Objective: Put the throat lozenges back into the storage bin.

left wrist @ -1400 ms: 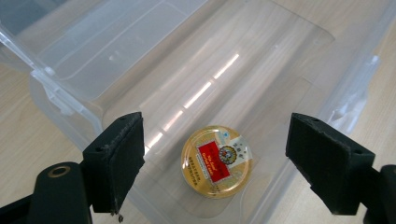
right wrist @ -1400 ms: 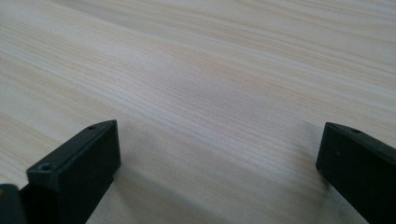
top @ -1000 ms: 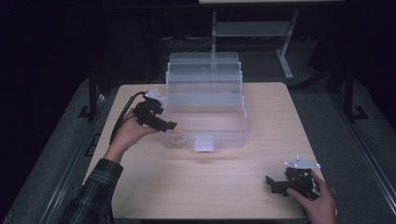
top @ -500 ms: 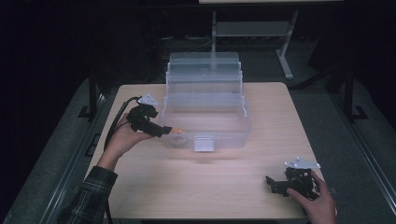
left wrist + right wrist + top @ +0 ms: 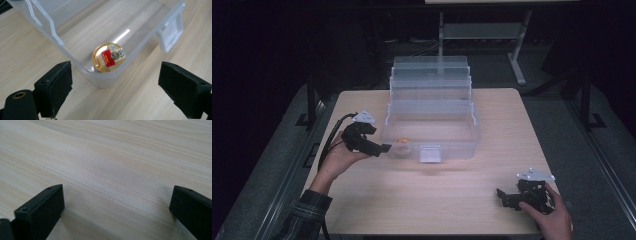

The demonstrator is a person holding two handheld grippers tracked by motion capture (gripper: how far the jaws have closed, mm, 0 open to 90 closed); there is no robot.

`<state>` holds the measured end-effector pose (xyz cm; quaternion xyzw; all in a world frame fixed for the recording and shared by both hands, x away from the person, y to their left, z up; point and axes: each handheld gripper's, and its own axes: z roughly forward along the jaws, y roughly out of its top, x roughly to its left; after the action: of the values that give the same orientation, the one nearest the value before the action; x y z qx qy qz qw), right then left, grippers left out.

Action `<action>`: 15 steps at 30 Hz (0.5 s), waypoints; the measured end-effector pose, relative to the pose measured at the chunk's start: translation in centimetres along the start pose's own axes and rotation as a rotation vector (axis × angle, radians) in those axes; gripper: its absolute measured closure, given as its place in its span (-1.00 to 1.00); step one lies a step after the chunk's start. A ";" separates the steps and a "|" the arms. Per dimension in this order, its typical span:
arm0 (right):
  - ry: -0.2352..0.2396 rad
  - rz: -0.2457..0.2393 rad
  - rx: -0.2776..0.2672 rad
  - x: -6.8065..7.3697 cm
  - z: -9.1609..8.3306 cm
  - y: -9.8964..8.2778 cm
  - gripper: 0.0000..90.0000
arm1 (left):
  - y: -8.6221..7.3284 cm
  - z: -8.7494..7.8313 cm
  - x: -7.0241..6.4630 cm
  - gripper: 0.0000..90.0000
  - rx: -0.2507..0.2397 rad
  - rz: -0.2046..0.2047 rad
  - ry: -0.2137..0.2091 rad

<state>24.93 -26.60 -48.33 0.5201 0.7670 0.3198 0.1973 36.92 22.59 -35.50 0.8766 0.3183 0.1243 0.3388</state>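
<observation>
A: Our left gripper [image 5: 383, 148], jaws spread and empty, hung just outside the clear box [image 5: 150, 32]; the small round tin [image 5: 108, 57] sat inside its near-left corner.

B: We judged placing done. Our right gripper [image 5: 503, 194] rested released on the table [image 5: 112, 157]; next, perhaps closing.

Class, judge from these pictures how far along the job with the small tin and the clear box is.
Done: the round tin already lies inside the clear box, at its near left corner. In hand: nothing; the left tongs hang open just outside that corner. Left: the tiered lid stands open; the right tongs rest open on the table.
</observation>
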 end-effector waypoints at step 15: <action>0.000 0.000 0.000 0.0 0.0 0.0 -1.00 | -3.5 -0.4 -0.8 -0.74 -0.021 -0.017 0.019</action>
<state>24.93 -26.60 -48.33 0.5200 0.7671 0.3199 0.1971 34.46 24.23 -37.54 0.8690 0.3275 0.1330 0.3461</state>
